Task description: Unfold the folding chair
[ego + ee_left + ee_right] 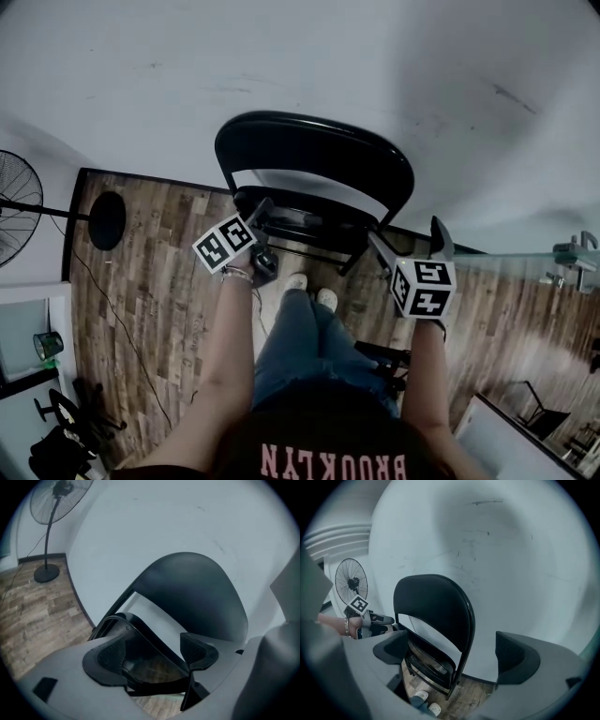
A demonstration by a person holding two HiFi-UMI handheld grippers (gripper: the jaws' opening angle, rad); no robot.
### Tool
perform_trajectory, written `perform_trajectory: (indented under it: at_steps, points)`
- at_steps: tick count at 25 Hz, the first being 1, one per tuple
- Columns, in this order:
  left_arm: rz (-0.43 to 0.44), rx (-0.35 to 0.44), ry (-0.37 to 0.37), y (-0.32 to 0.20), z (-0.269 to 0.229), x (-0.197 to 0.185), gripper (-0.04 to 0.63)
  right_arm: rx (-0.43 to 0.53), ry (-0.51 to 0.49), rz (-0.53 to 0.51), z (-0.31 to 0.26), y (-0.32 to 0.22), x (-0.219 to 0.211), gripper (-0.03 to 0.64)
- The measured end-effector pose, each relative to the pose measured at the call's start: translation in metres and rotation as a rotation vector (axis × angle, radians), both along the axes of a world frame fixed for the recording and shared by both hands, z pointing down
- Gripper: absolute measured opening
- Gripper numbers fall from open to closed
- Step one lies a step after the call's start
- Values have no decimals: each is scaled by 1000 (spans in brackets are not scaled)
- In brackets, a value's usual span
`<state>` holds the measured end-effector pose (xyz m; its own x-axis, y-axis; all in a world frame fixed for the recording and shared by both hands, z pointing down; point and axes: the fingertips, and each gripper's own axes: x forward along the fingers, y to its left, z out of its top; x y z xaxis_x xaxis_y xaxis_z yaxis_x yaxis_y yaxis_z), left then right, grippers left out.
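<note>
Wall (375,75), pale and scuffed, fills the upper part of the head view, and plank floor (150,281) in wood tones runs below it. The black folding chair (314,164) stands at the wall straight ahead of the person, its curved backrest uppermost and its seat (300,220) tipped up close to the frame, so the chair is not yet opened out. A pedestal fan (14,206) stands well off to the left on its round base. The left gripper (262,214) is at the seat's near edge; in the left gripper view its jaws stand partway apart with the seat's dark rim running between them, one pad close against it and a strip of wall showing before the other. The right gripper (410,244) sits just beside the chair's right frame bar, jaws wide with nothing gripped. Pale shoes (309,289) show under the seat, and a bracelet (236,274) circles the left wrist
</note>
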<state>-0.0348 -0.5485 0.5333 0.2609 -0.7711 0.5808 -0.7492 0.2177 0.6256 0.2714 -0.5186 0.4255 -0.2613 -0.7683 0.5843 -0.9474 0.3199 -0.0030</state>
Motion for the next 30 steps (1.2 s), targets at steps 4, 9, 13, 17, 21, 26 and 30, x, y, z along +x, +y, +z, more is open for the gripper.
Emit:
perform_trajectory:
  at_steps: [4,9,13,17,21,26,30]
  points:
    - [-57,-38,106,-15,20,-3,271,-16,1,25,2,-12,-7,569]
    - [-74,-76,200,-31,39,4,199,-34,18,22,5,-25,-13,567]
    - [-73,-109,243,-46,50,14,167,-20,45,17,-2,-40,-11,566]
    - [-130,-131,263,-55,54,16,152,0,82,-18,-10,-54,-11,566]
    - [-160,-154,250,-55,56,15,150,11,143,-87,-19,-71,-16,565]
    - [-166,-196,270,-55,57,15,143,2,216,-197,-38,-87,-25,332]
    - [-156,-185,265,-55,57,15,144,-3,245,-254,-48,-99,-26,237]
